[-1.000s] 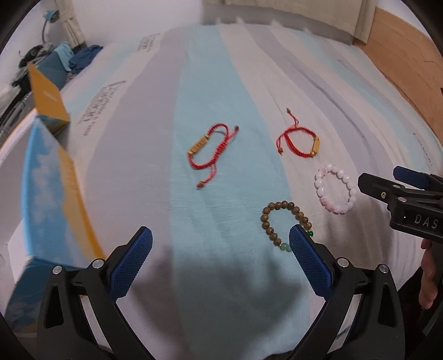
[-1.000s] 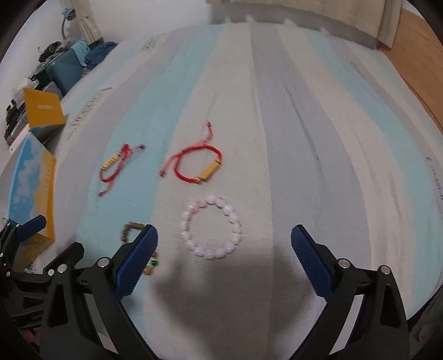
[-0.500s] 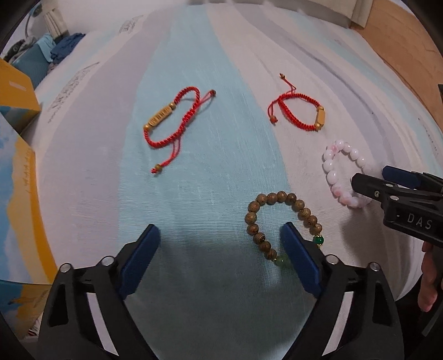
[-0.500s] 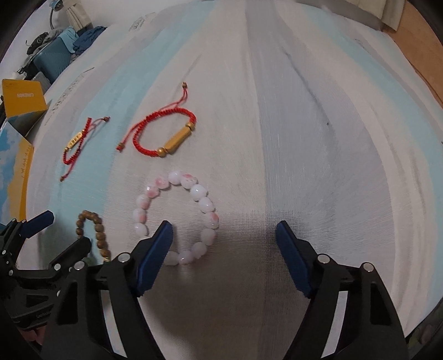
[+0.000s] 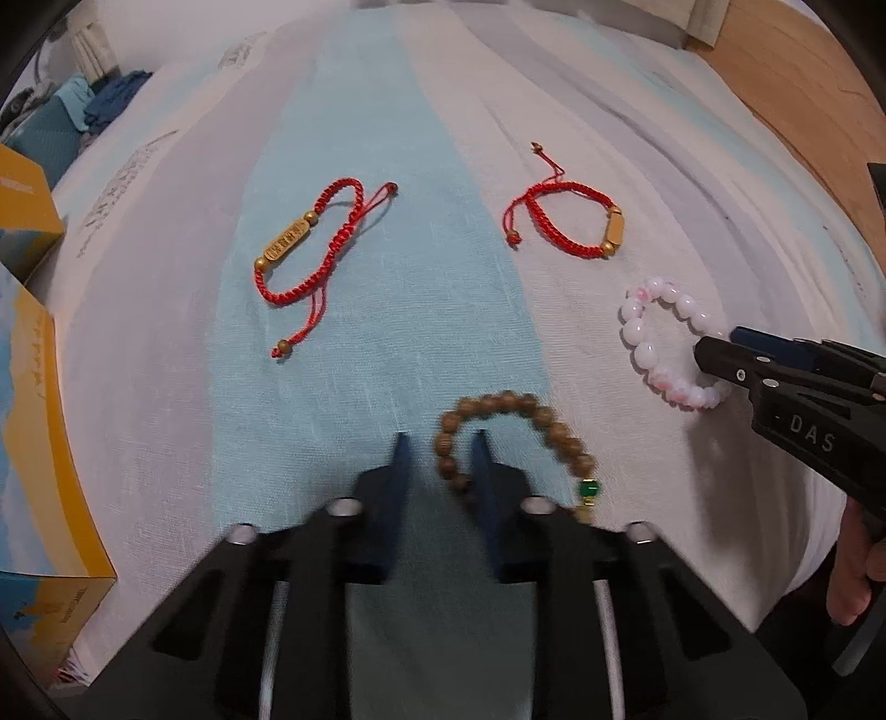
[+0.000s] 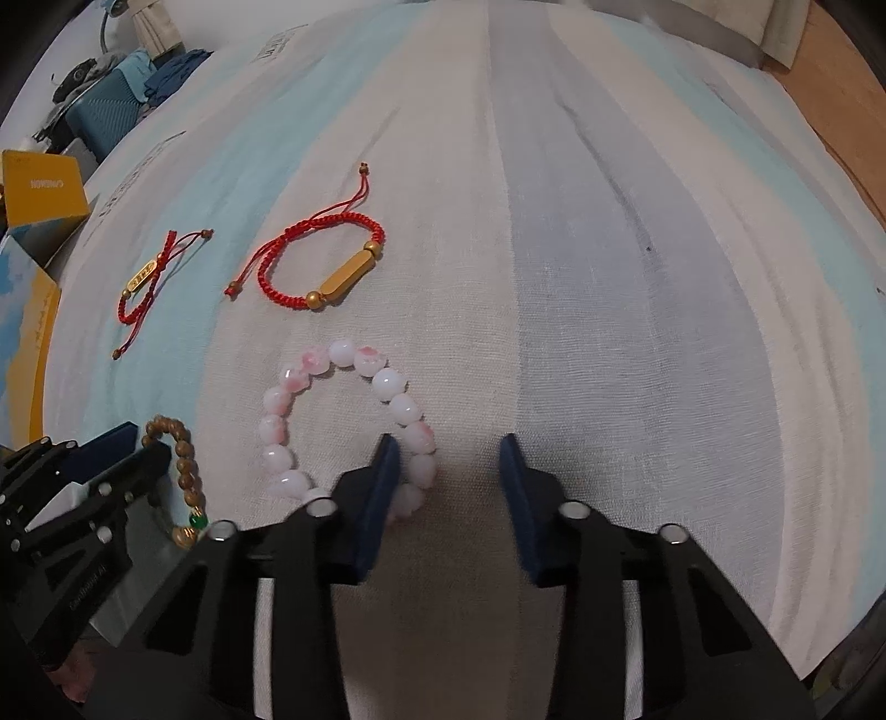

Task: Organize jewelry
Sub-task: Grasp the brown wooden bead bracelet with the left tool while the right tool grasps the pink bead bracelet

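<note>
To lift both at once, the left gripper (image 5: 437, 459) closes on the brown wooden-bead bracelet (image 5: 512, 443) while, beside it, the right gripper (image 6: 448, 471) closes around the pink-and-white bead bracelet (image 6: 343, 421), not yet pinching.

Bed (image 6: 637, 232) fills view, sheet striped pale blue, grey, cream. Wooden floor (image 5: 797, 83) at 1 o'clock. Curtain hem (image 6: 775, 33) at 12–1. Teal suitcase (image 6: 105, 119), clothes at 10. Yellow-blue boxes (image 5: 33, 421) at 9.
</note>
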`<state>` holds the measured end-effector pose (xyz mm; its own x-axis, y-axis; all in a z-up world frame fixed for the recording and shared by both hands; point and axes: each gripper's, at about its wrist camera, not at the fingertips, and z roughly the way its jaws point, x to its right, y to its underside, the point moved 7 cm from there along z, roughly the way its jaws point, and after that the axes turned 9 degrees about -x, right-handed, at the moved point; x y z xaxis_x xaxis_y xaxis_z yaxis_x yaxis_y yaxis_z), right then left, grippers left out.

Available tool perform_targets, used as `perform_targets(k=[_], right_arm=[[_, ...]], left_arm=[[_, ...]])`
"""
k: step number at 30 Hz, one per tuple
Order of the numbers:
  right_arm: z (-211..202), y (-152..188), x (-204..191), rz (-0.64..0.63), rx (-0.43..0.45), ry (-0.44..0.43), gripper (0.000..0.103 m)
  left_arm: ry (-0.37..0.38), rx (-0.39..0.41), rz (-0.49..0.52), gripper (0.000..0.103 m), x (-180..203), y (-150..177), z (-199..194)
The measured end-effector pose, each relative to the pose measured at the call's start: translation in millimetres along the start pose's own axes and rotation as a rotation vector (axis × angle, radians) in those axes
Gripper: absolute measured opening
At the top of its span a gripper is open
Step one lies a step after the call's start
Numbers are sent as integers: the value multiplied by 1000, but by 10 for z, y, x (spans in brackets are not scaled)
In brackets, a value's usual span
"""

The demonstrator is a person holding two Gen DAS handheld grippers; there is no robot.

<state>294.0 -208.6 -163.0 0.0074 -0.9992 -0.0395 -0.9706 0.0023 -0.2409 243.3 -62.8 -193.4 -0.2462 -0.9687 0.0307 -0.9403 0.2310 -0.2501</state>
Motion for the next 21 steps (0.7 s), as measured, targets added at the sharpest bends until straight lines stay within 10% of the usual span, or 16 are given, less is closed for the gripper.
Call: perform_targets(k=[4, 21], right_arm=[[-19, 28, -1, -2, 6, 5, 12], [-504, 63, -61, 3, 68, -60, 9]], left_arm=[[19, -16, 14, 7, -7, -24, -29], [12, 24, 26, 7, -89, -27, -413]])
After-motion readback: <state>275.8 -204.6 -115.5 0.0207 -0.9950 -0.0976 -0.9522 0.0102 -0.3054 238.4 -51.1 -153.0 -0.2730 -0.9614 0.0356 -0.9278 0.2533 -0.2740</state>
